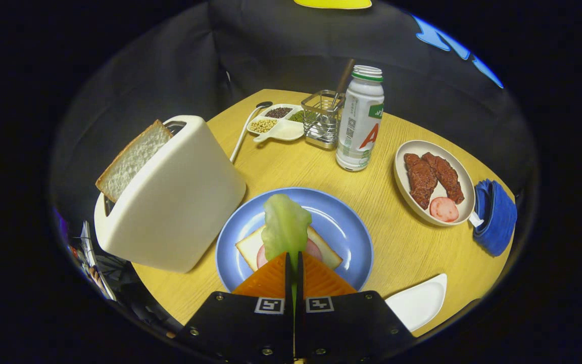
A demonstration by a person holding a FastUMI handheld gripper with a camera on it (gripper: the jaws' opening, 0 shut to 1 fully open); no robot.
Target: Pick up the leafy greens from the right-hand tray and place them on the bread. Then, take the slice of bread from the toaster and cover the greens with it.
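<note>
You are working over a round wooden table [372, 202] set against a black cloth wall. Your gripper [293, 260] has its fingers pinched narrow on the leafy greens [286, 227], both pressing on the leaf's lower end, and the leaf stands up just ahead of them at twelve o'clock. It hangs over the blue plate [344, 222], where a slice of bread [329, 253] lies flat with a pink round of meat [314, 250] on it; whether the leaf touches them you cannot tell. At ten o'clock from the fingers stands the white toaster [180, 197], with a second bread slice [132, 159] sticking up tilted from its slot. At two o'clock a white dish [402, 167] holds two dark meat strips and a pink slice, a blue cloth [495, 215] just beside it. Beyond the plate, near one o'clock, a white bottle [359, 121] stands upright beside a wire holder [324, 119] and a divided dish of beans [276, 124]. An empty white tray [420, 301] sits at four o'clock.
</note>
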